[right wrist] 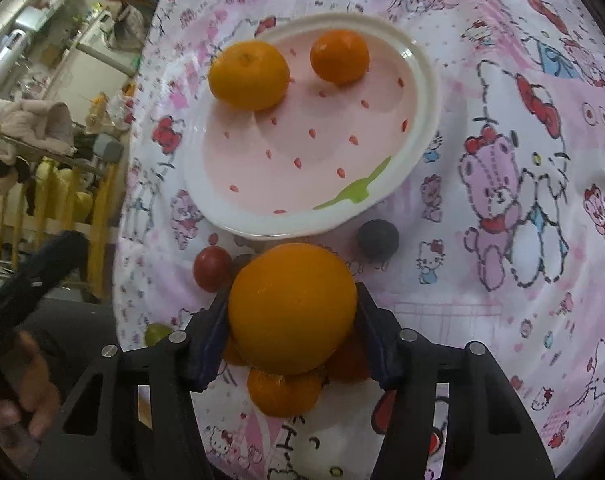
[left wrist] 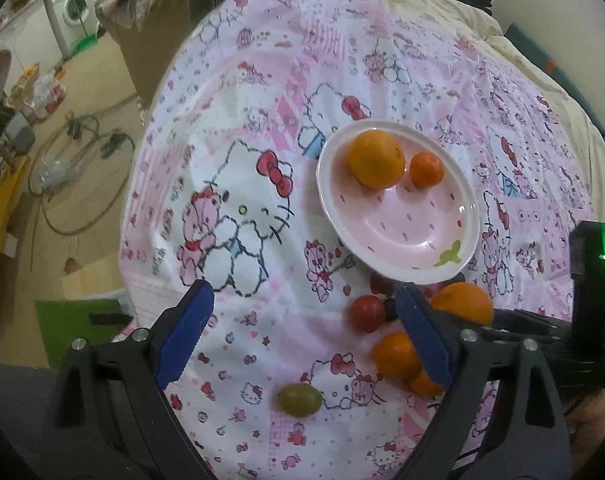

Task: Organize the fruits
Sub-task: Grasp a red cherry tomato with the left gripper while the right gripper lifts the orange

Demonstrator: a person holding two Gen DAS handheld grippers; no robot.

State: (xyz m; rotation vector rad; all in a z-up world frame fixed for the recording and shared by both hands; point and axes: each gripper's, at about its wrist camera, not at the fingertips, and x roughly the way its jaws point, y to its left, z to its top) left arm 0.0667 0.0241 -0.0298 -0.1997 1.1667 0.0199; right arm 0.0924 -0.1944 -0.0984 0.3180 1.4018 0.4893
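Observation:
A pink plate (left wrist: 402,236) (right wrist: 422,92) holds a yellow-orange citrus (left wrist: 376,159) (right wrist: 249,75) and a small orange mandarin (left wrist: 426,169) (right wrist: 339,56). My right gripper (right wrist: 292,308) is shut on a large orange (right wrist: 292,308) (left wrist: 462,302) just in front of the plate. My left gripper (left wrist: 302,312) is open and empty over the cloth. Loose on the cloth lie a red cherry tomato (left wrist: 367,313) (right wrist: 212,268), a dark grape (right wrist: 377,239), a green grape (left wrist: 299,399) (right wrist: 157,333) and small mandarins (left wrist: 396,354) (right wrist: 283,394).
The pink cartoon-print cloth (left wrist: 242,200) covers a rounded bed or table whose left edge drops to the floor. Cables (left wrist: 78,168) and a washing machine (left wrist: 76,6) are on the far left. A yellow rail (right wrist: 98,208) stands left of the cloth.

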